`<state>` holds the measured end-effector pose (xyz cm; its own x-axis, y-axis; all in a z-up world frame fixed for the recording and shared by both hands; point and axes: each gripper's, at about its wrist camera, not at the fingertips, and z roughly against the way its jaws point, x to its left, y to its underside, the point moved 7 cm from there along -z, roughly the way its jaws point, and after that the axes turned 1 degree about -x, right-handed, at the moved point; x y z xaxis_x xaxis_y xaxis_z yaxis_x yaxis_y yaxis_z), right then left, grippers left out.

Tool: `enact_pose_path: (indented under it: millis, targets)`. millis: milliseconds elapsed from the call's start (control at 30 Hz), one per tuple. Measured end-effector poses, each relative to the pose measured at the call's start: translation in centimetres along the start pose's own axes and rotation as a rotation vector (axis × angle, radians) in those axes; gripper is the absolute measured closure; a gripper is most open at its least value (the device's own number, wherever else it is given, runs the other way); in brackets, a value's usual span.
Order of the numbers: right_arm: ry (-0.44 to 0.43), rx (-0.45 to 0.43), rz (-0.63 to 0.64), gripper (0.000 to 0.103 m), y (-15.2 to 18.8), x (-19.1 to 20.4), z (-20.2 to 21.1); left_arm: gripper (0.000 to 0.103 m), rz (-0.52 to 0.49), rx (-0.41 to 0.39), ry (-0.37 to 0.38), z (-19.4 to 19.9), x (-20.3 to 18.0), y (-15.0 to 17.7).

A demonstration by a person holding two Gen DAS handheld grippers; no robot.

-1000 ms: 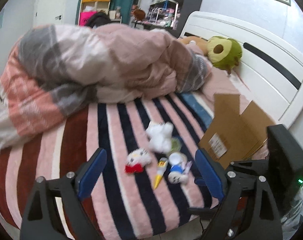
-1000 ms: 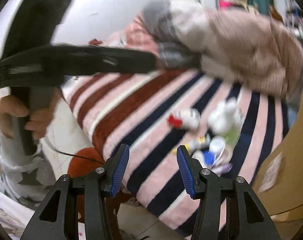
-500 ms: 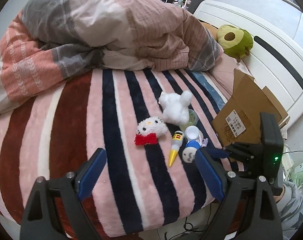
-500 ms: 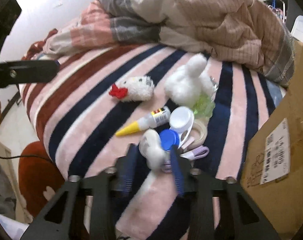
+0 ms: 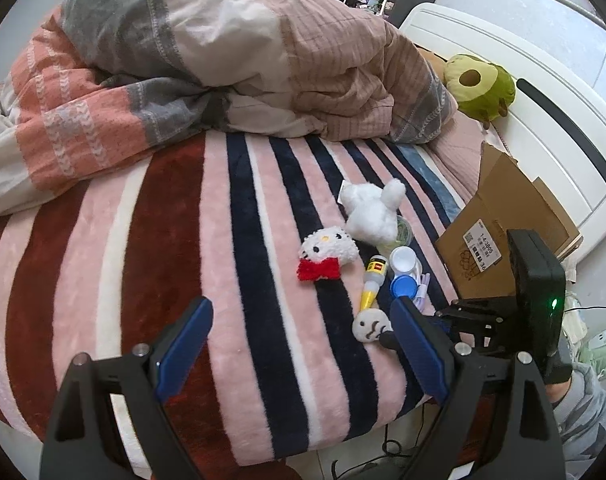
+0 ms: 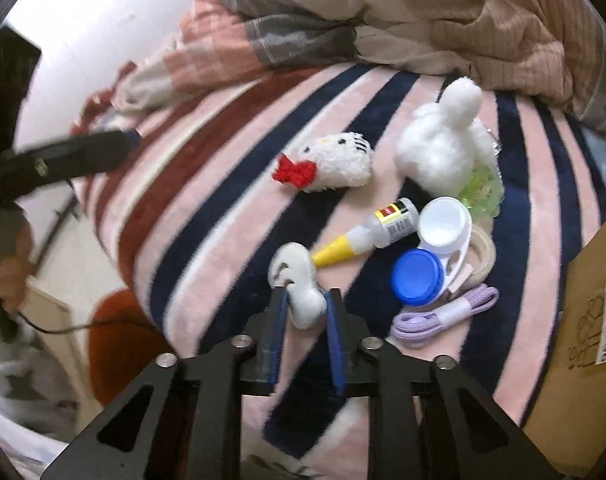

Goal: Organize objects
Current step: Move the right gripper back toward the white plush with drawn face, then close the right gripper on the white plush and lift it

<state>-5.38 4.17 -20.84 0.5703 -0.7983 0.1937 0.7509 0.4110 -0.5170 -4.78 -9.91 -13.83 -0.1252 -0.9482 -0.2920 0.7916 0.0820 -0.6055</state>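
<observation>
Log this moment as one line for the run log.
right gripper: shut on ghost plush | left gripper: open, over blanket | box: open beside the pile

Four plush toys lie on the striped bed: one white bunny [image 6: 443,156], one cat-face plush with a red bow [image 6: 335,166], one small white plush with a drawn face [image 6: 297,284], and, at the bed's 2 o'clock corner, one green avocado plush [image 5: 481,88]. Also counted: one yellow-tipped glue bottle [image 6: 367,234], one white-and-blue contact lens case [image 6: 431,252], one roll of tape [image 6: 483,256], one purple lace [image 6: 443,316], one cardboard box [image 5: 503,232], one bundled duvet [image 5: 223,68].
</observation>
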Motion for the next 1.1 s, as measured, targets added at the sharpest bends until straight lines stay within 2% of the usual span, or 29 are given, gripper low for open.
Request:
enact_pose_path:
  millis: [67, 267, 333, 367, 433, 733, 933, 1000, 1067, 1100]
  targets:
    - [0.013, -0.008, 0.022, 0.066, 0.0, 0.1, 0.0, 0.014, 0.003, 0.001, -0.004, 0.1, 0.2, 0.1]
    - [0.063, -0.019, 0.115, 0.066, 0.2, 0.9, -0.5, 0.014, 0.009, 0.010, -0.010, 0.1, 0.4, 0.5]
    - [0.076, -0.007, 0.139, 0.070, 0.4, 0.9, -1.1, 0.014, 0.008, 0.014, -0.011, 0.1, 0.3, 0.6]
    - [0.092, -0.006, 0.153, 0.080, 0.6, 0.9, -1.3, 0.014, 0.006, 0.017, -0.012, 0.1, 0.2, 0.7]
    - [0.114, -0.010, 0.182, 0.088, 0.7, 1.0, -1.2, 0.014, 0.002, 0.022, -0.014, 0.1, 0.1, 0.9]
    - [0.056, -0.061, 0.238, 0.089, -0.7, 2.7, 1.3, 0.014, -0.023, 0.025, -0.004, 0.4, -1.2, 0.9]
    - [-0.008, -0.125, 0.261, 0.089, -3.0, 3.9, 4.4, 0.015, -0.041, 0.007, 0.074, 1.0, -3.3, -0.3]
    - [-0.028, -0.148, 0.270, 0.089, -3.8, 4.2, 5.5, 0.018, -0.055, 0.000, 0.109, 1.2, -4.4, -0.9]
    - [-0.034, -0.167, 0.281, 0.089, -4.4, 4.5, 6.6, 0.032, -0.061, -0.004, 0.141, 1.4, -5.3, -1.4]
    - [-0.038, -0.177, 0.288, 0.089, -4.7, 4.5, 7.2, 0.035, -0.061, -0.005, 0.156, 1.5, -5.7, -1.7]
